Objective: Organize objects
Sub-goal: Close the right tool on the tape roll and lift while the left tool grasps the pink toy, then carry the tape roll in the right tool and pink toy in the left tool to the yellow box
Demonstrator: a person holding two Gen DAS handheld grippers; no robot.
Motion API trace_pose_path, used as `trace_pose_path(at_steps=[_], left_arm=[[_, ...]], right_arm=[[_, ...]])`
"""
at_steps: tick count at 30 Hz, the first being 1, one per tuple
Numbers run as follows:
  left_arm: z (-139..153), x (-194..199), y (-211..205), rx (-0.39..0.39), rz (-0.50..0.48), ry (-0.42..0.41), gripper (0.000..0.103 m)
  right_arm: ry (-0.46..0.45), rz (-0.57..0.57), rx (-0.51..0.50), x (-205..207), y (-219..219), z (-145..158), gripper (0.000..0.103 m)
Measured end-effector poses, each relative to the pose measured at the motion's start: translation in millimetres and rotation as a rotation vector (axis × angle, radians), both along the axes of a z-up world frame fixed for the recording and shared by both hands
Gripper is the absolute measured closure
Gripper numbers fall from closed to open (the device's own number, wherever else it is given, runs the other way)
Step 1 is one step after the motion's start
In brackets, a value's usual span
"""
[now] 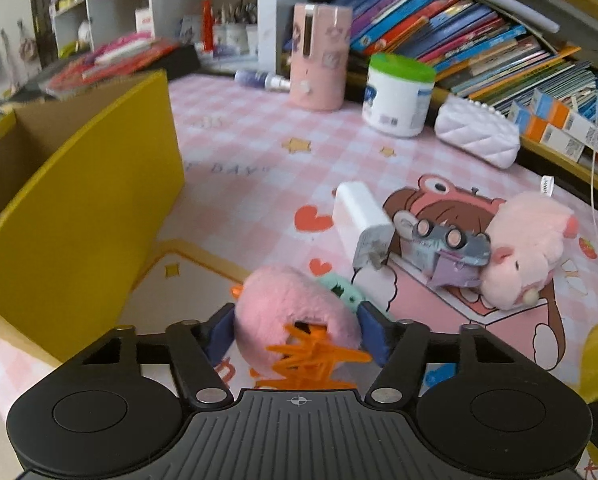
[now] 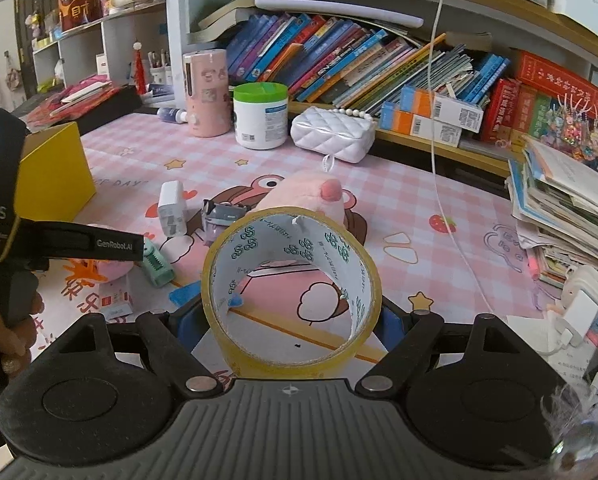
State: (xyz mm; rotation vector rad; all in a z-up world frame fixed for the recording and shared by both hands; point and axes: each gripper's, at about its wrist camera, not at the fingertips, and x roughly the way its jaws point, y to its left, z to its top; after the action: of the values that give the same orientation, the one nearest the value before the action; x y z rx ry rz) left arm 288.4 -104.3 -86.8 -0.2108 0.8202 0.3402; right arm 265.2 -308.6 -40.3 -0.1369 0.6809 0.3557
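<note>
My left gripper has its blue pads against both sides of a pink fluffy toy that rests on the pink checked mat. A mint green clip lies right behind the toy. To its right are a white charger, a grey toy car and a pink plush pig. An open yellow cardboard box stands at the left. My right gripper is shut on a roll of yellowish tape, held upright above the mat. In the right wrist view a hand holds the left gripper's body.
At the back of the mat stand a pink tumbler, a white jar with a green lid and a white quilted purse. Shelves of slanted books run behind them. A stack of books and a power strip sit at the right.
</note>
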Motion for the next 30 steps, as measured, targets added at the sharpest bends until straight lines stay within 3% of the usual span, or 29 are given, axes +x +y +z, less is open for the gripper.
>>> trace_pose_path(at_steps=[6,11,15,23,30], left_arm=[[13.7,-12.2,-0.1,-0.002,-0.01,-0.068,0.043],[45.6,-38.5,-4.8,-0.013,-0.071,-0.22,0.043],[62.5,-58.6,-8.7,-0.019,-0.134,-0.284,0.043],[72.0,-101.5,1.1,-0.042,-0.22,-0.319,0.043],[74.9,-142.5,38.2,-0.049,-0.185,-0.328,0.043]], right_arm=[[-0.009,-0.005,-0.001,-2.9,2.7,2.2,0.022],[-0.008,-0.036,-0.006,-6.9,7.7,3.1,0.022],[-0.004,-0.048,-0.01,-14.1,16.2,3.8,0.022],[-0.018,-0.03,-0.005,-44.5,44.5,11.9,0.022],[-0.024,0.002,-0.009,-78.5,83.9,20.0,0.022]])
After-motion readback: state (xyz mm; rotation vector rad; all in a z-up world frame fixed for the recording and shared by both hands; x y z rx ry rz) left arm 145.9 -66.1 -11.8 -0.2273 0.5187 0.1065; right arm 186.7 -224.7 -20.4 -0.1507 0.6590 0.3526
